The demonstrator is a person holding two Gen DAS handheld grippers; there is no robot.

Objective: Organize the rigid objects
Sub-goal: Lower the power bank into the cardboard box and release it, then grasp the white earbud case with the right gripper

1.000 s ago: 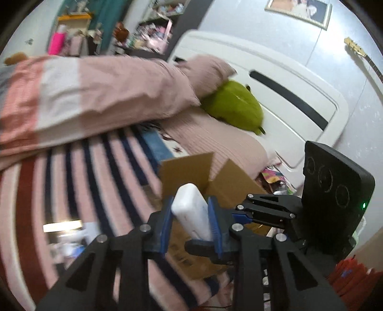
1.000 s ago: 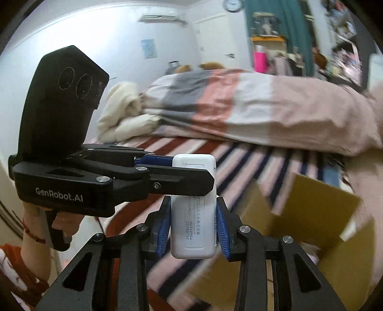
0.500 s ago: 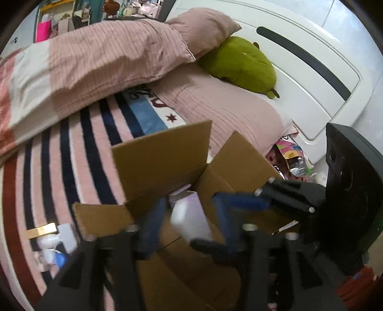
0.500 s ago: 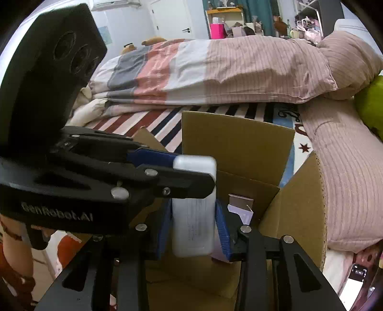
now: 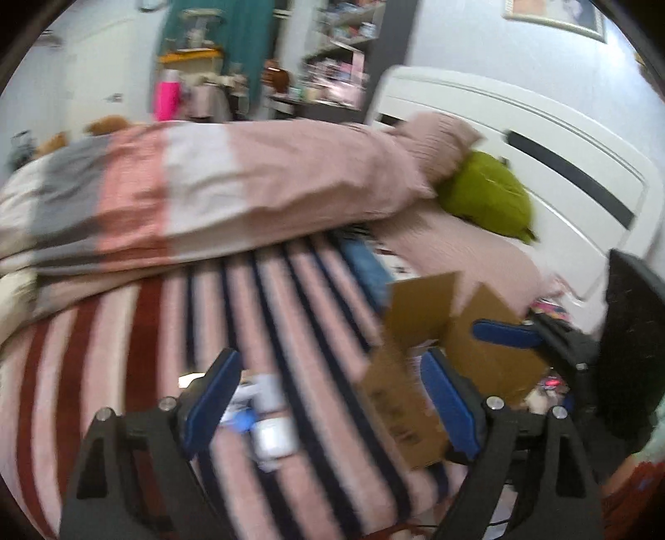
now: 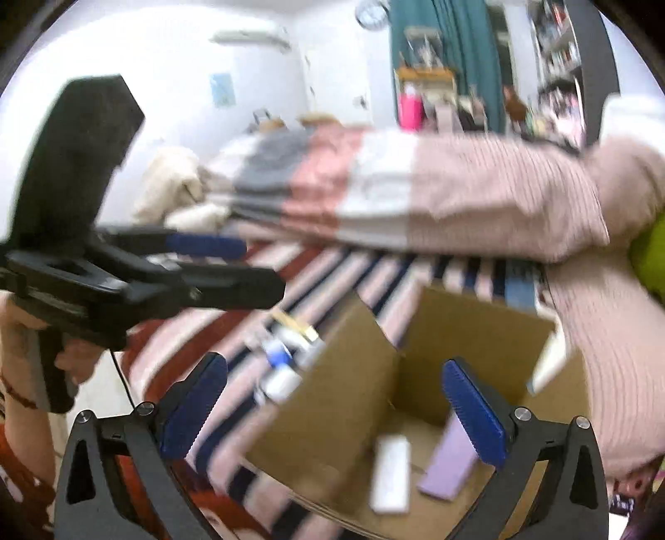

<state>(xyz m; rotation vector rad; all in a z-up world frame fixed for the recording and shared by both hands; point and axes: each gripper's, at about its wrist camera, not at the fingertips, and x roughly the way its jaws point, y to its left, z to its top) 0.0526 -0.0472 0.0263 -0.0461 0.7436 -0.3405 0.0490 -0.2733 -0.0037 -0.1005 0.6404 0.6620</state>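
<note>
The white slab-shaped object [image 6: 390, 473] lies flat on the floor of the open cardboard box [image 6: 478, 328], just beside a lilac rectangular item [image 6: 449, 465] that leans toward the box's right side. The right gripper [image 6: 332, 411] hangs above the box's near edge with its blue-padded fingers [image 6: 474, 415] spread wide and nothing between them. The left gripper [image 5: 332, 398] is likewise wide open and empty; from its own camera its fingers [image 5: 212, 394] frame the bedspread and the left flap of the box, and in the right wrist view it shows at the left, held by a hand on its grip. The box sits on a bed covered with a striped spread [image 5: 137, 332] of pink, dark red and navy bands. Just left of the box on the spread lies a small cluster of loose items [image 6: 286, 353], white and blue, too blurred to name. Behind, a bulky folded duvet [image 5: 199, 195] in grey, salmon, white and dusty pink blocks runs across the bed, meeting a pink pillow [image 5: 436, 141] and a green plush cushion [image 5: 486, 195] against the white headboard [image 5: 540, 137]. Further back stand a teal curtain [image 6: 449, 50], cluttered shelves [image 5: 341, 54], a bright pink bottle [image 5: 166, 95], and a wall clock [image 6: 370, 10] on the white wall.
</note>
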